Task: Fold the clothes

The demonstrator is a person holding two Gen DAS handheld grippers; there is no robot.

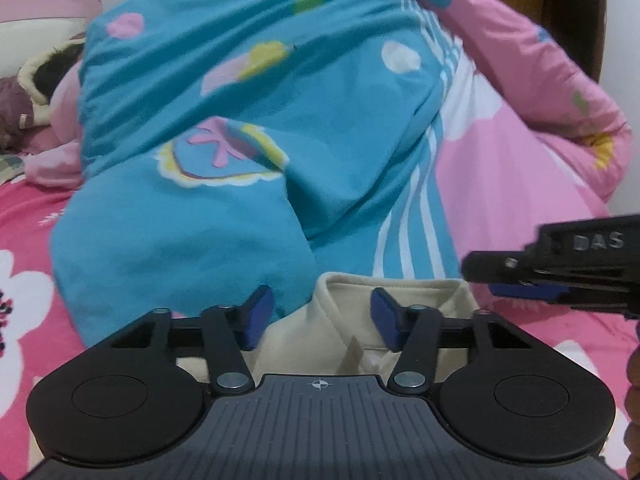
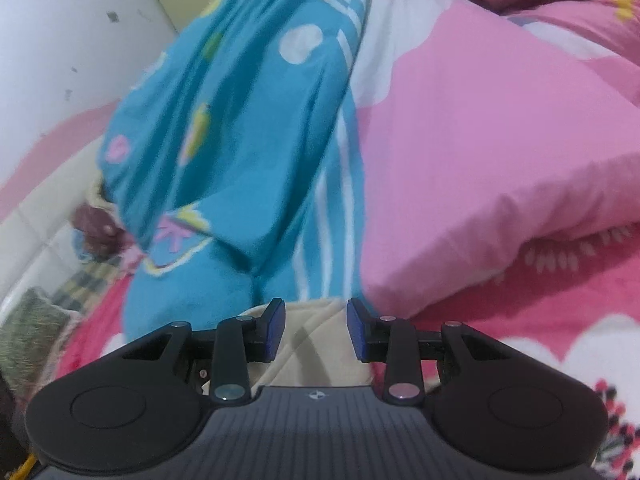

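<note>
On the pink flowered bed, the beige collared cotton garment lies before the blue quilt, directly beneath both open, empty hand-held grippers, left over its collar, right alongside.

Soft, even indoor light across both my wrist views, no hard glare anywhere; colours on the blue quilt come through saturated but smeary, its cartoon prints blurred at the edges; my left gripper sits sharp in the foreground, rivets crisp, a dull sheen on its black discs; the beige garment carries a faint diagonal shadow between my right gripper fingers; fisheye bends everything outward, corners fall into dark vignette; the white wall looks washed and soft; the far doorway sits dim.
</note>
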